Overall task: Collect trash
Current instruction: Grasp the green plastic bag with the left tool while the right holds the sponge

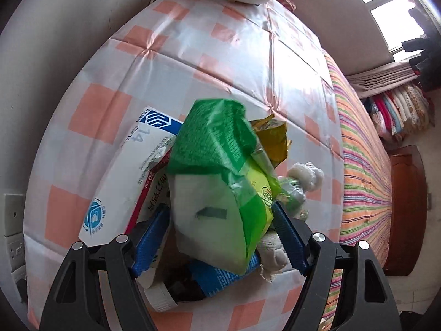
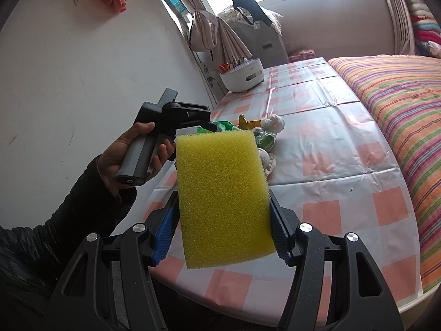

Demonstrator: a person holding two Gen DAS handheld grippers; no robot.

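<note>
My left gripper (image 1: 220, 237) points down over a trash pile on the checked tablecloth (image 1: 226, 63), jaws wide. A green wrapper (image 1: 215, 171) sits between the blue pads; I can't tell if the pads press it. Around it: white carton (image 1: 132, 171), gold wrapper (image 1: 273, 138), wadded white plastic (image 1: 306, 176), crumpled tissue (image 1: 273, 256). My right gripper (image 2: 223, 231) clamps a yellow sponge (image 2: 223, 193) at both sides, jaws about half spread, sponge lifted off the table, upright. From that view my left hand (image 2: 129, 160) grips the other tool's handle beside the pile. White bowl (image 2: 242, 74) stands at the far table end, striped bedspread (image 2: 399, 110) on the right.
</note>
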